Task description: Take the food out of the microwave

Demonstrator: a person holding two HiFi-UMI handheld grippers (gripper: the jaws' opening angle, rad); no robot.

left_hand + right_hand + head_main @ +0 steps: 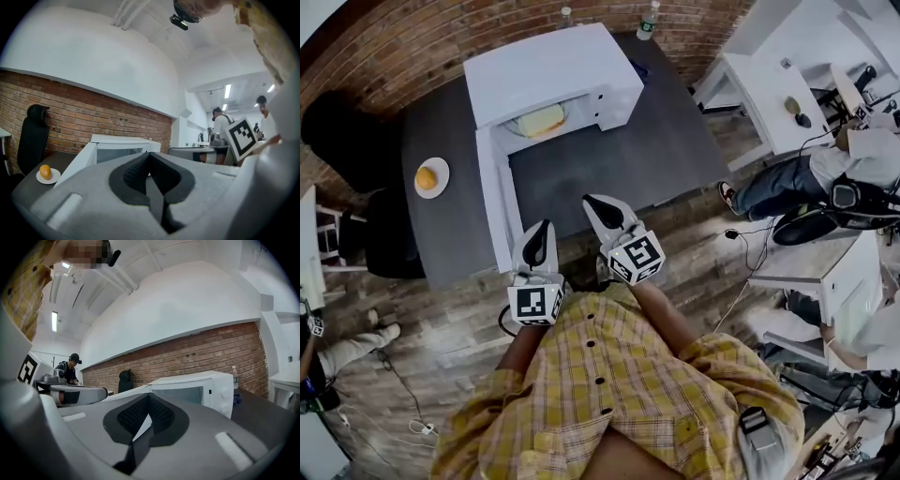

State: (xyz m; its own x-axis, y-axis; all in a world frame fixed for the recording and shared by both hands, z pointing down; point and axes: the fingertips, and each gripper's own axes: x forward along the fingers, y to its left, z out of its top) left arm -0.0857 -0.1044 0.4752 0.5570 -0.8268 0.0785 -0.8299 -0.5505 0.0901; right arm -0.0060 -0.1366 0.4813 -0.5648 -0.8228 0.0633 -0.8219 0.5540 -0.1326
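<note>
Held level, the left hand-held gripper [542,229] and right hand-held gripper [592,204] have jaws closed, empty.

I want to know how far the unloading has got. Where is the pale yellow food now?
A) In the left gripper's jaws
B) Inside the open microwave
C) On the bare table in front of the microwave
B: in the head view the food lies inside the microwave, whose door is open. The left gripper and right gripper are shut, empty and short of it.
</note>
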